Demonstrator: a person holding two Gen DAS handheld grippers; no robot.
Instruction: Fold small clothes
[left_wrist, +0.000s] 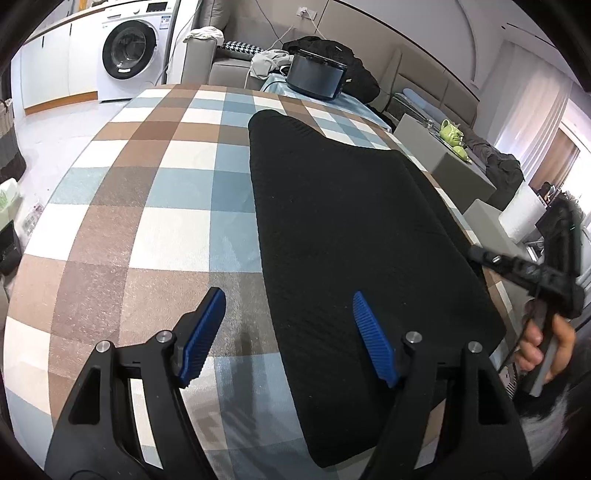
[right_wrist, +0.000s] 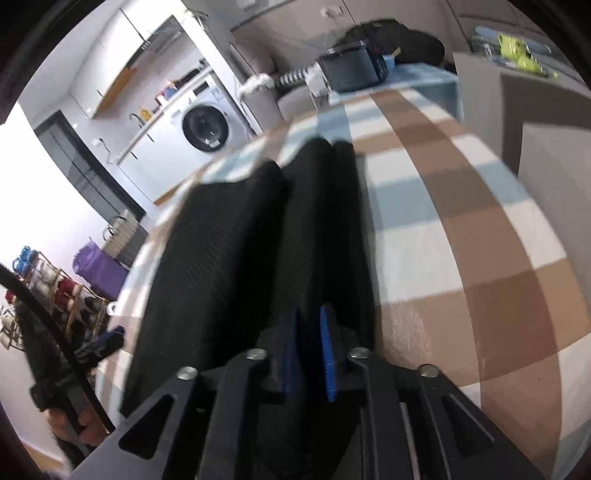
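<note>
A black knit garment (left_wrist: 351, 221) lies folded in a long flat strip on the brown, blue and white checked tablecloth (left_wrist: 147, 184). My left gripper (left_wrist: 287, 295) is open wide at the strip's near end, its right pad over the black cloth and its left pad over the checks. In the right wrist view the garment (right_wrist: 221, 258) runs away from me in lengthwise folds. My right gripper (right_wrist: 309, 314) hovers at its near right edge with a narrow gap between the blue pads, dark cloth showing in the gap. This view is blurred. A hand (left_wrist: 546, 347) holds the right gripper at the left wrist view's right edge.
At the table's far end sit a dark round pot (left_wrist: 317, 74) and a heap of black clothes (left_wrist: 354, 62). A washing machine (left_wrist: 129, 50) stands back left. Grey blocks (left_wrist: 443, 166) with a green teapot (left_wrist: 452, 133) are to the right. A shoe rack (right_wrist: 48, 288) is on the floor.
</note>
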